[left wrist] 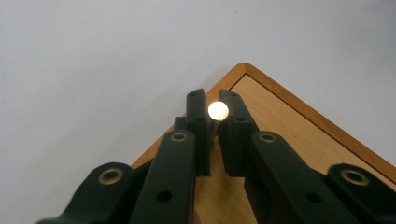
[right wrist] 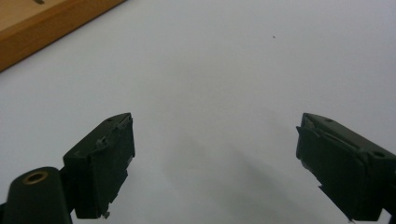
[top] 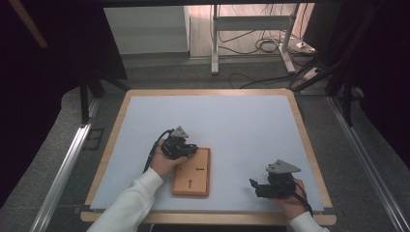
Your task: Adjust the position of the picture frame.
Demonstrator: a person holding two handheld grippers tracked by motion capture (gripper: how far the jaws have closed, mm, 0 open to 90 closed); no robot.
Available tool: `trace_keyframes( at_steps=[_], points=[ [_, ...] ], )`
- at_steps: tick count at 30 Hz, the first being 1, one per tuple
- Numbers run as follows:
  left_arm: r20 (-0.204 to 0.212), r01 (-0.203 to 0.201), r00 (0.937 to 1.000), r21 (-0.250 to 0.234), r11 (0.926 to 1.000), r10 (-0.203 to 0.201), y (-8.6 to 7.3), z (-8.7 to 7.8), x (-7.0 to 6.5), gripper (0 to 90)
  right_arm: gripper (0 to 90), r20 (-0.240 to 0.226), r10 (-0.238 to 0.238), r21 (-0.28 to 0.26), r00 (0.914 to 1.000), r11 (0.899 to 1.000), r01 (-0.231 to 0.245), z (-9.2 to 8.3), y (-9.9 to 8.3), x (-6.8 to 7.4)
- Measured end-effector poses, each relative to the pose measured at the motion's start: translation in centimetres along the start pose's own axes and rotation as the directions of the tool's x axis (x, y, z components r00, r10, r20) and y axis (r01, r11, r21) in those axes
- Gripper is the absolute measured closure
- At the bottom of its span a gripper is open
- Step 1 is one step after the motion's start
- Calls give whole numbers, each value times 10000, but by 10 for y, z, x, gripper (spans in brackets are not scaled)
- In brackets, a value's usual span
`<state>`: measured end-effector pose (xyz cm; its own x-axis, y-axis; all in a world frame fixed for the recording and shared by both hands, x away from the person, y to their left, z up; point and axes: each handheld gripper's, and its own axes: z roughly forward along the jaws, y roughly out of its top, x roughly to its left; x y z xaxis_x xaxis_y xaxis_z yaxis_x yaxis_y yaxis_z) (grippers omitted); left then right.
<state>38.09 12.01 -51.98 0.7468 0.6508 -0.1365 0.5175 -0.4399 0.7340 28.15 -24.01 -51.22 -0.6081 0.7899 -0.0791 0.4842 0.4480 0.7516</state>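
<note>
While your left hand point(top: 164, 163) sits at centre-left of the high view, its left gripper point(top: 192, 150) reaches over the upper left corner of the wooden board point(top: 193, 180), which lies flat on the pale table mat point(top: 232, 121) just below mid-frame. Two small dark marks show on the board's top face. In the left gripper view, your jaws rise from the bottom edge and are closed around a small pale round-topped peg point(left wrist: 218, 110); the peg's bright top shows at frame centre between the two tips, and its shaft runs down into shadow between the pads. Behind the tips, the board's rounded corner point(left wrist: 243, 70) points toward the top of that frame, with mat on either side. Whether the peg's lower end touches the board, you cannot tell from here. Your right hand point(top: 291, 200) is at the lower right of the high view, near the mat's front edge, holding the right gripper point(top: 255, 186) well apart from the board, jaws pointing toward frame left. In the right gripper view, those jaws stand wide apart at lower left and lower right, with bare mat between them and nothing held. One edge of the board point(right wrist: 46, 23) crosses the upper left corner of that frame. White sleeves point(top: 130, 203) come in from the bottom edge of the high view. Wooden table trim point(top: 304, 140) borders the mat.
</note>
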Motion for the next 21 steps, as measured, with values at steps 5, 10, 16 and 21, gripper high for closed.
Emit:
trace_keyframes(
  at_steps=[5,10,16,21],
  points=[
    [140,196,9997,-410,9990,-190,-2,-4,5,666,114,-139,-11,-253,9999,9997,8,4,8,4],
    [-166,144,9997,-601,9981,-155,-5,-15,10,465,114,-548,-71,-571,9985,9984,40,10,21,10],
    [283,-253,9992,-872,9959,279,-6,-22,14,384,114,-826,-186,-608,9964,9981,136,22,27,17],
    [319,-547,9979,-727,9959,571,-5,-21,14,367,114,-954,-330,-652,9949,9975,268,26,30,22]
  ],
)
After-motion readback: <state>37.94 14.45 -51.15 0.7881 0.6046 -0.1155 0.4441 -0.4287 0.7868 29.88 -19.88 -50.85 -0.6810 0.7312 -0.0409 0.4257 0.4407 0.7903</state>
